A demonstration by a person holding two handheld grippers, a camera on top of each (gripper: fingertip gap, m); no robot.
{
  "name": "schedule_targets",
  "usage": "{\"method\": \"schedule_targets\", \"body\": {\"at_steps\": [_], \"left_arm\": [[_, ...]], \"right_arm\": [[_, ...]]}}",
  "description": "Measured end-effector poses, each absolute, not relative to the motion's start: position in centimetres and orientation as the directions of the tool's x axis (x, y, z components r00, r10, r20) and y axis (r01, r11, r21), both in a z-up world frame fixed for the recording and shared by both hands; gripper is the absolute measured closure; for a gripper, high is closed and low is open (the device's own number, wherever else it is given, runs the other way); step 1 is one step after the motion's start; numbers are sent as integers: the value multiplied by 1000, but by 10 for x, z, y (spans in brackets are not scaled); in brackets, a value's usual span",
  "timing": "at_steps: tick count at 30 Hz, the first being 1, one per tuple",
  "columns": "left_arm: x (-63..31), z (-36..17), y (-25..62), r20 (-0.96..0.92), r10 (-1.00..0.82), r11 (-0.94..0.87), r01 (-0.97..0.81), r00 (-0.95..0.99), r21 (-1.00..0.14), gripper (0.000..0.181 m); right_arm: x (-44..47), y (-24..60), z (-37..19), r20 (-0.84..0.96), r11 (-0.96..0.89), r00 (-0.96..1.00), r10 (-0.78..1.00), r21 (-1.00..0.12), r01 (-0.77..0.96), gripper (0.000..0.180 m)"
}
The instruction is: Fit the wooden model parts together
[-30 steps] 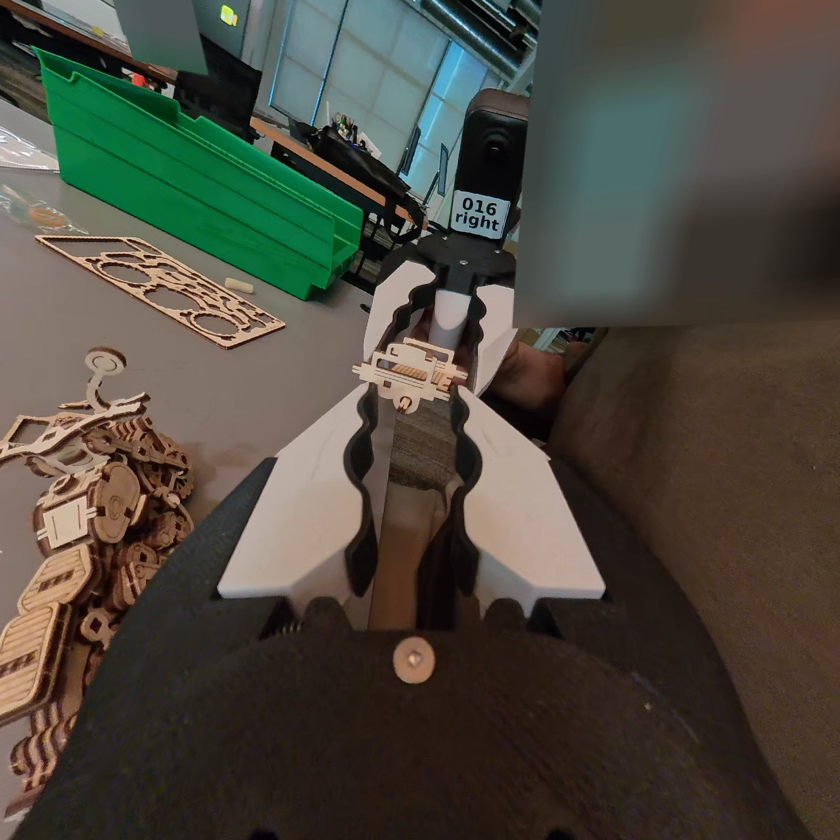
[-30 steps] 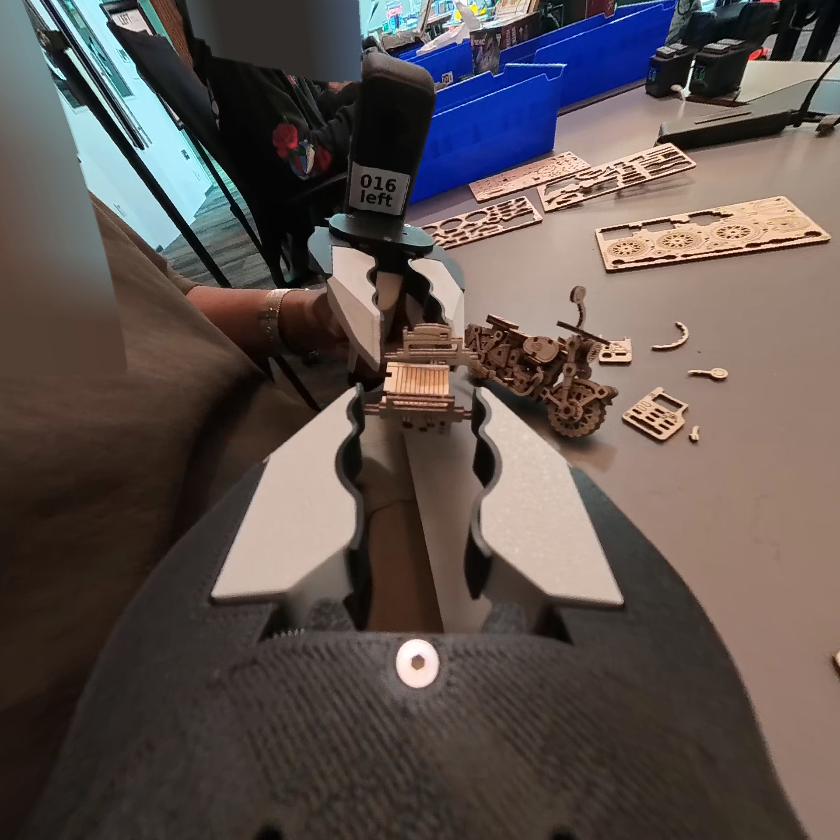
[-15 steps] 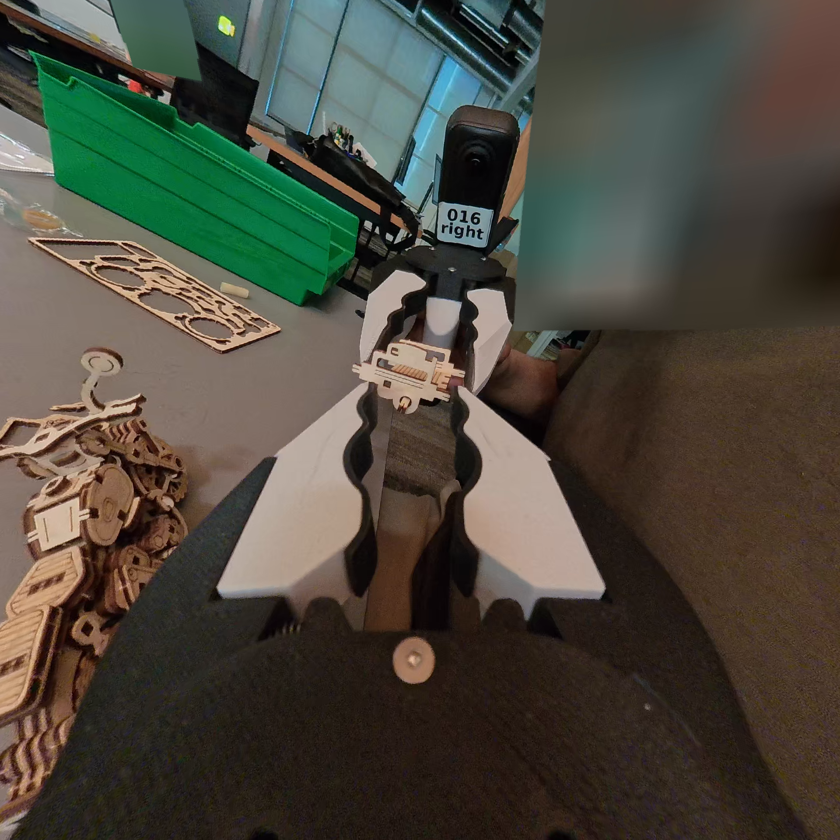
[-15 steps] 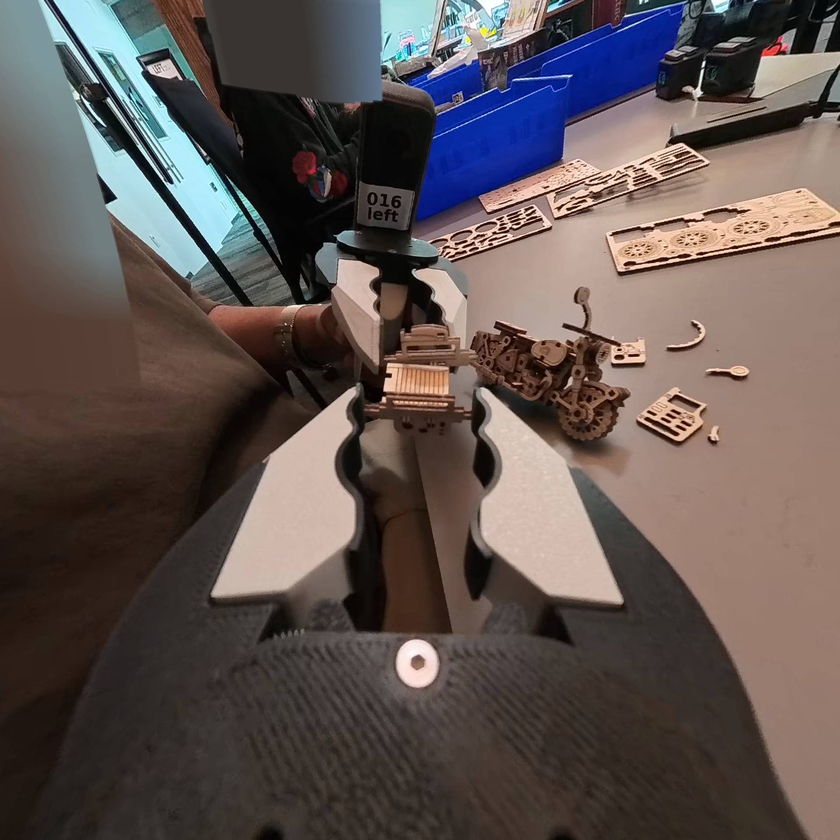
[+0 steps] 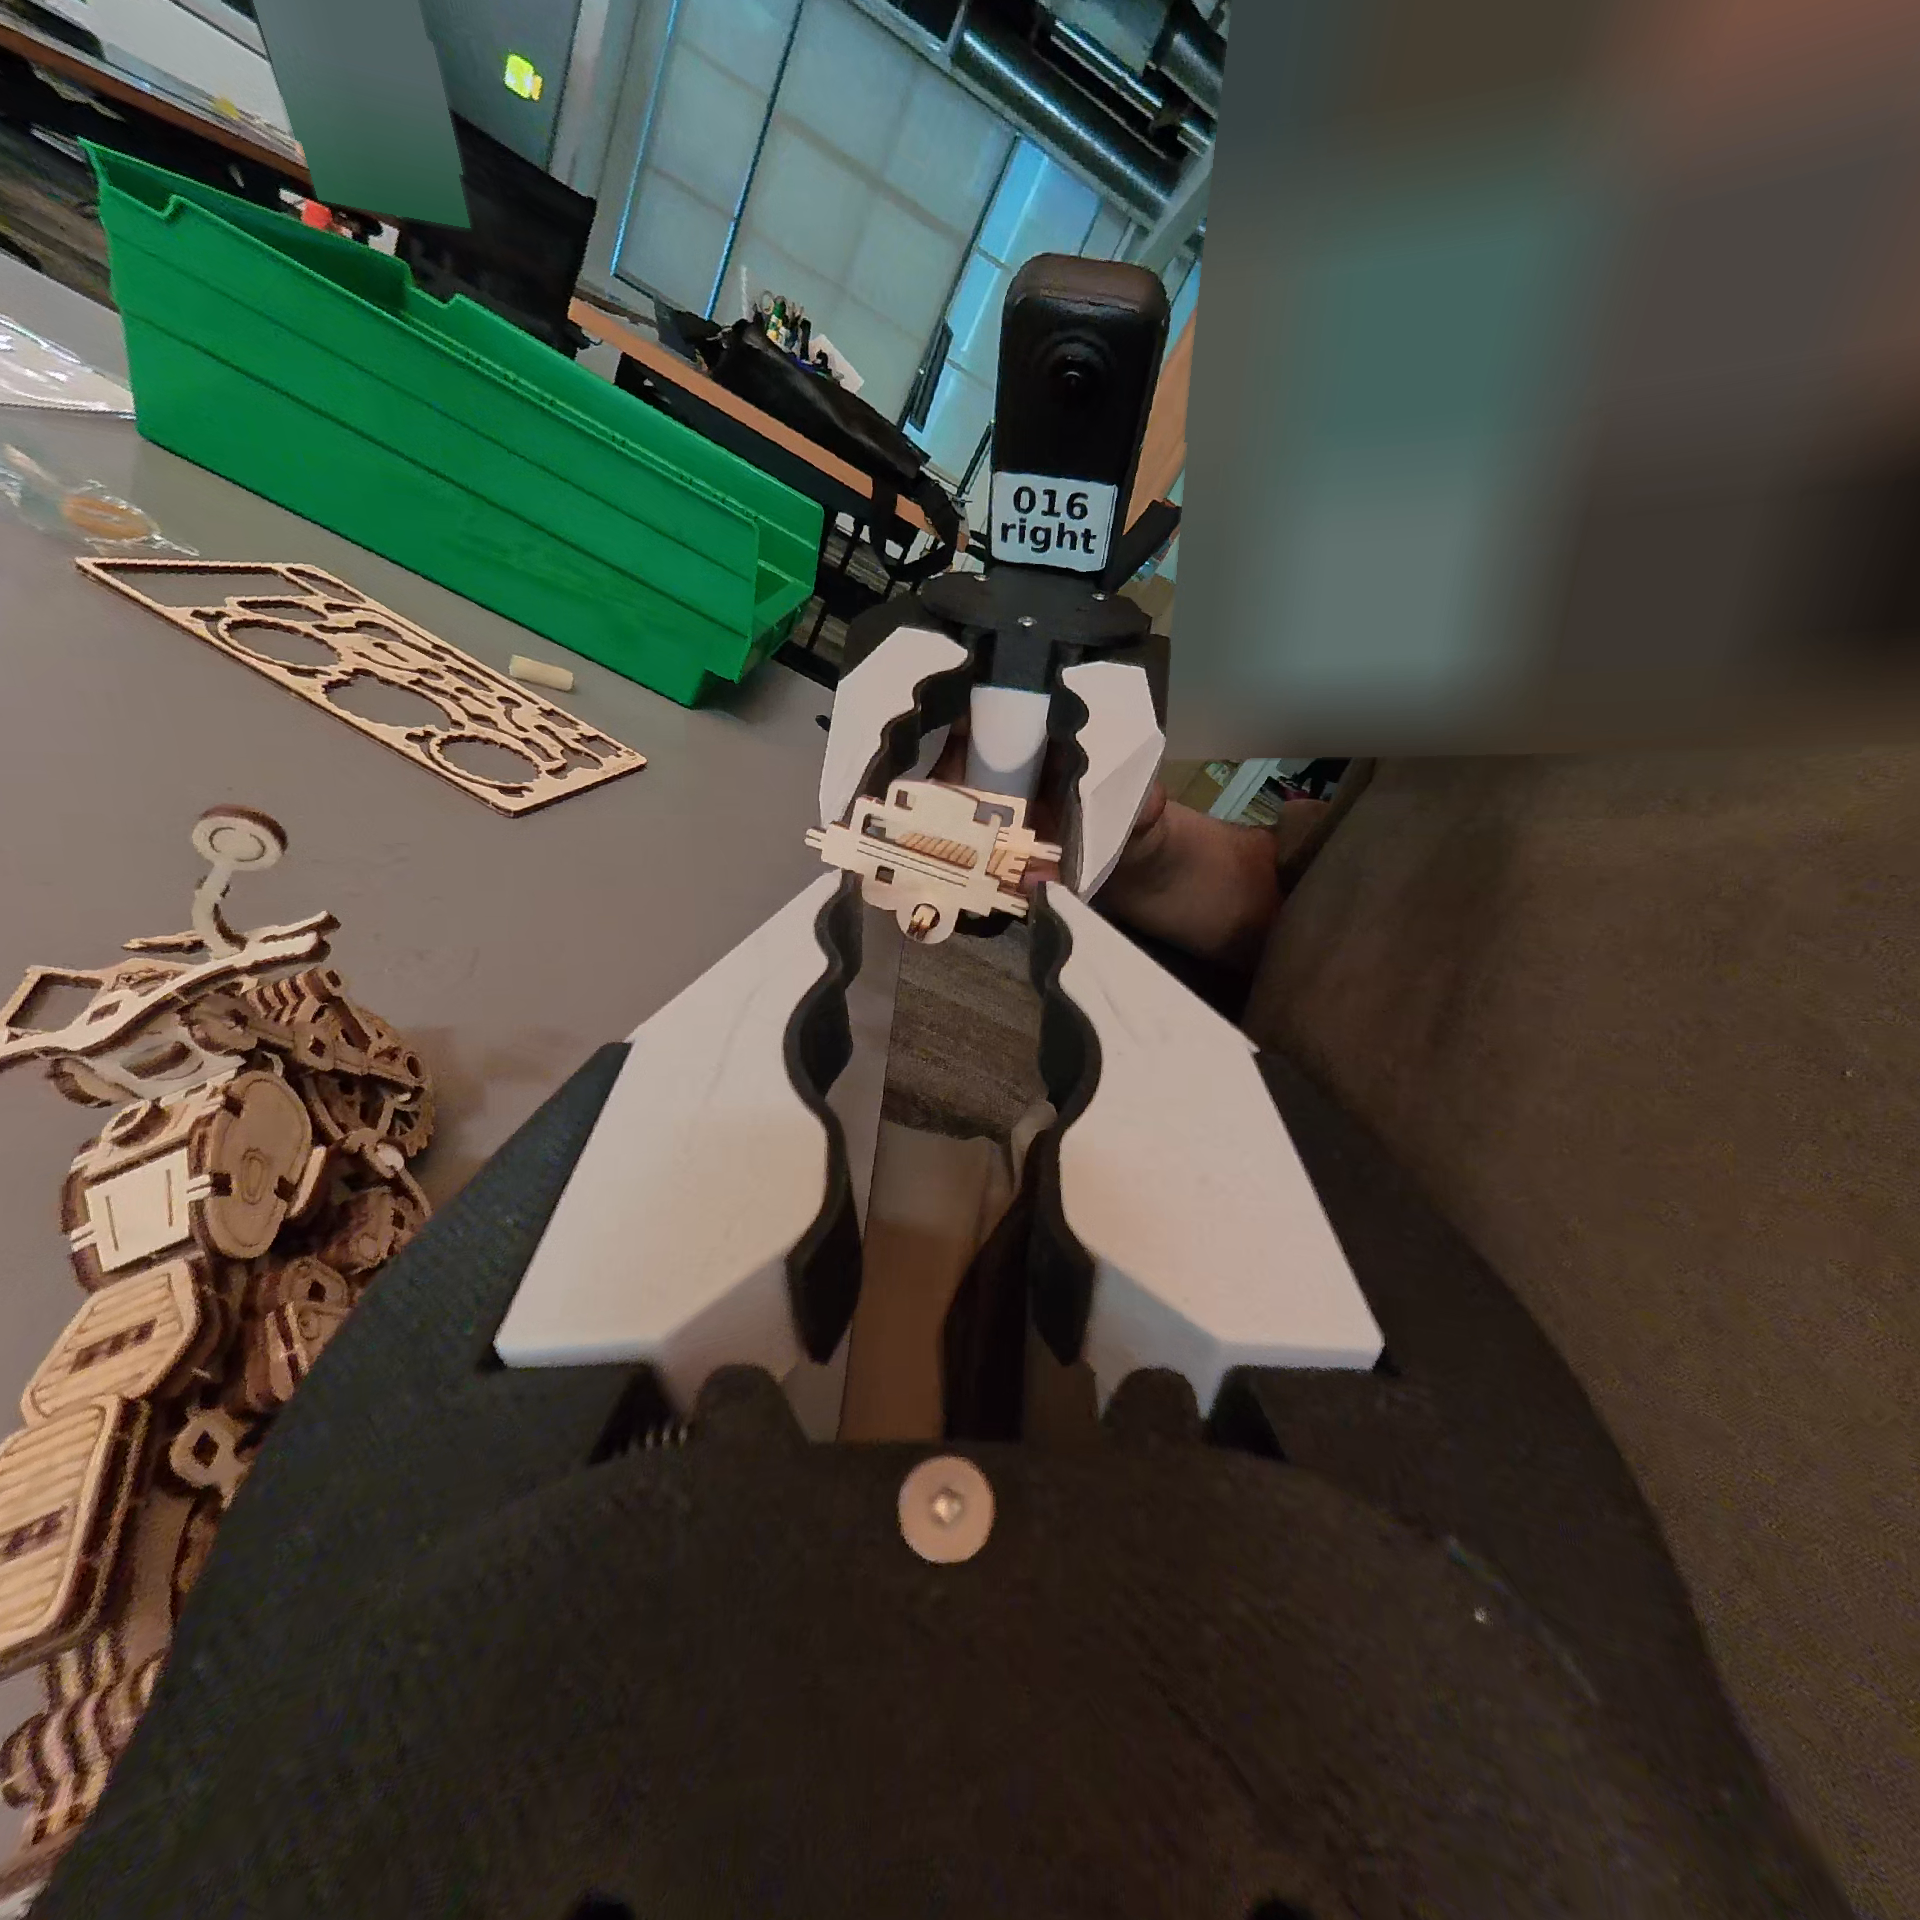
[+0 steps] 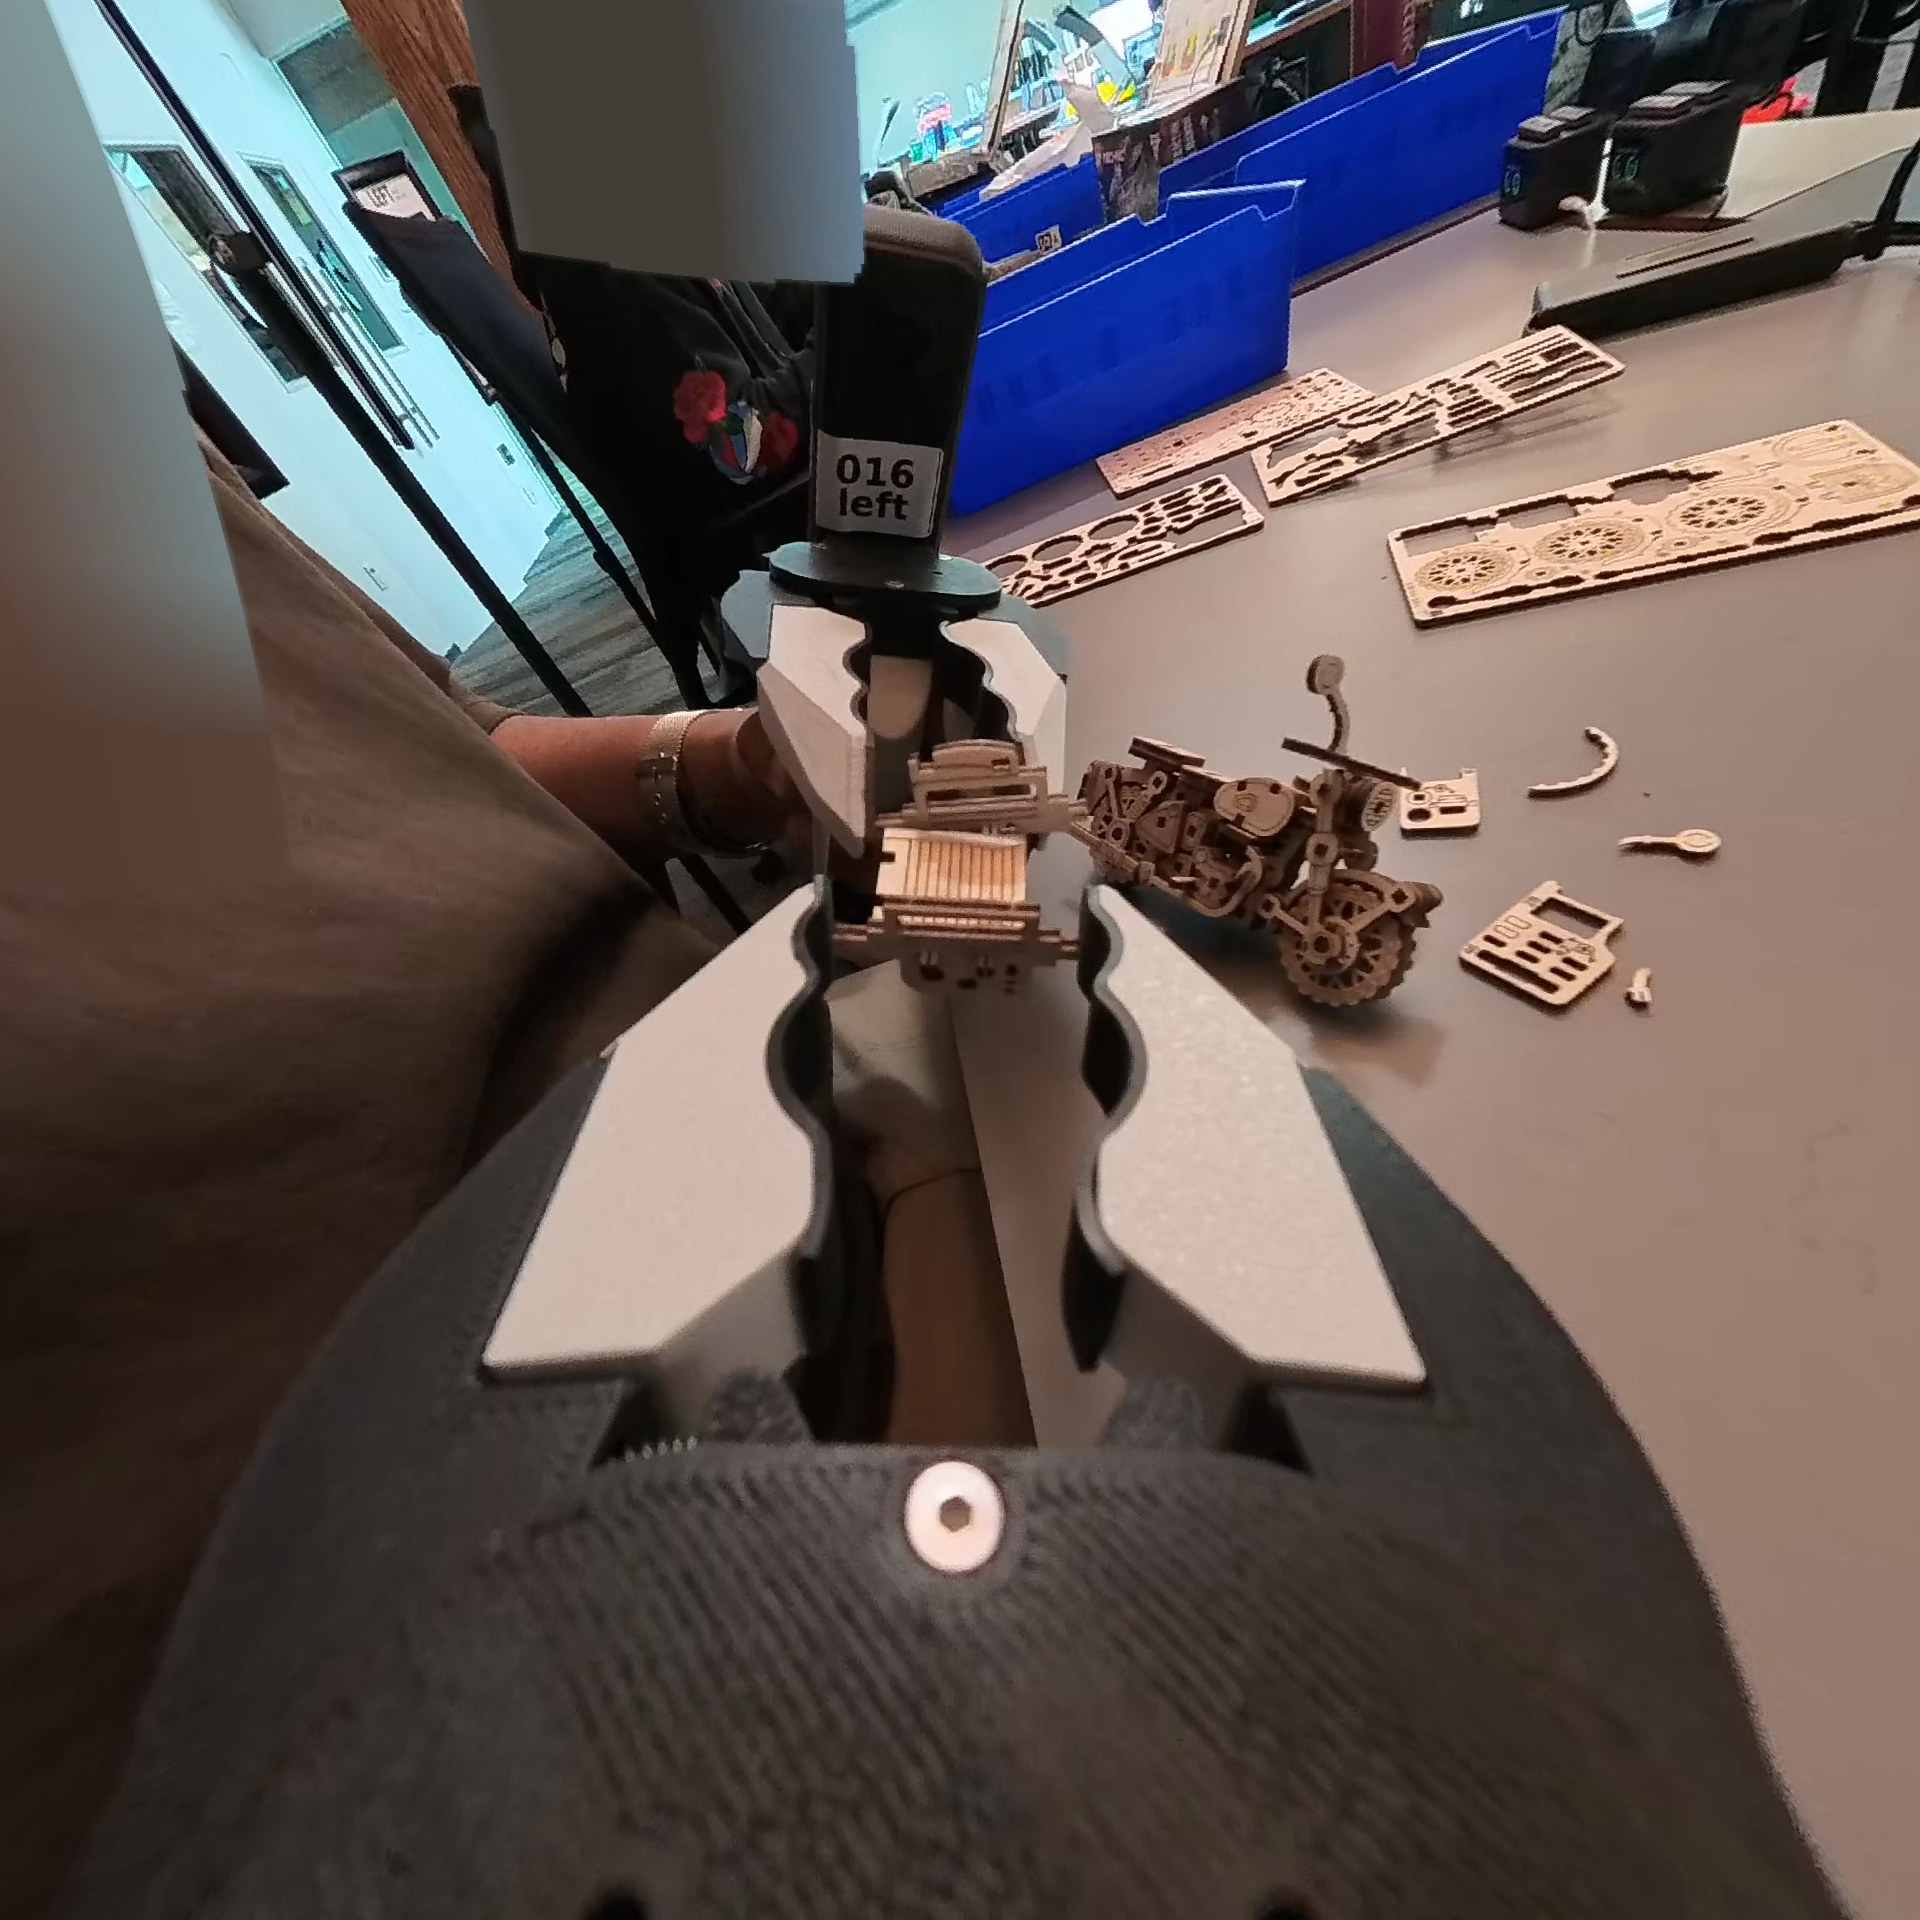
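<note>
A small wooden sub-assembly, two end plates with a slatted panel between them, hangs in the air just off the table edge. My right gripper is shut on its near end plate. My left gripper faces it and is shut on the other end plate. Each gripper shows in the other's view, the right one and the left one. The built wooden motorcycle stands on the grey table; it also shows in the left wrist view.
Loose wooden parts lie beside the motorcycle. Punched-out wooden sheets lie farther back. Blue bins and a green bin stand at the table's far sides. A person's brown clothing is close by. Left and right tips are no more than a few centimetres apart. Left tips and right tips are each some 9 centimetres from the built wooden motorcycle. It is also in sight in the left wrist view.
Both grippers keep their hold on the sub-assembly. The pair has shifted slightly, so the table and the right gripper's camera sit a little differently in view.
</note>
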State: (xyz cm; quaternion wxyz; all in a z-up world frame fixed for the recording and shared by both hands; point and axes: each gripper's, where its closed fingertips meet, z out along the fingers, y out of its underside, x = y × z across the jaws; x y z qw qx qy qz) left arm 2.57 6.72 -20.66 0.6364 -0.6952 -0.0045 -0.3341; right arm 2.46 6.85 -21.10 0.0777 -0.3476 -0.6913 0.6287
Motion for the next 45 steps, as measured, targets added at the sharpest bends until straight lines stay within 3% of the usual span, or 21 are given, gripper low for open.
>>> {"method": "schedule_targets", "body": {"at_steps": [15, 45], "left_arm": [[31, -222, 74, 515, -387, -280, 435, 765, -856, 136], [24, -218, 74, 508, -364, -241, 448, 781, -861, 142]], "right_arm": [[20, 75, -211, -313, -34, -730, 608, -929, 370, 132], [18, 77, -218, -388, -89, -717, 579, -904, 417, 132]]}}
